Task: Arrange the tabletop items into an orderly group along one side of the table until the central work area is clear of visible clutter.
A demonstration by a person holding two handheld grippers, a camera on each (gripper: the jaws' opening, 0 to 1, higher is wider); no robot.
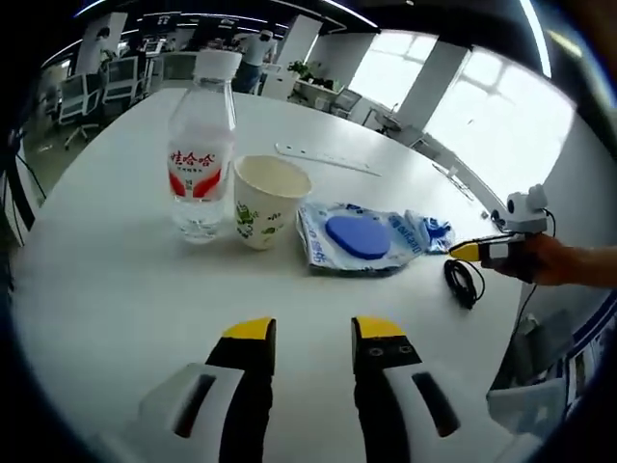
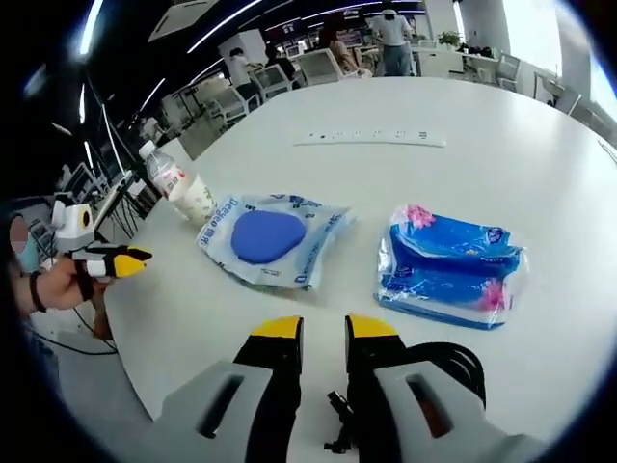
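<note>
On the white round table a clear water bottle with a red label stands next to a printed paper cup. Right of the cup lies a plastic bag holding a blue pad, then a blue tissue pack and a black cable. My left gripper hovers open over bare table, nearer than the cup. My right gripper is open with a narrow gap and nothing in it, short of the bag and the tissue pack; the cable lies by its right jaw.
A white power strip lies farther across the table. The bottle and cup stand near the table edge. A hand holds the other gripper off the left edge. Office chairs, desks and people fill the background.
</note>
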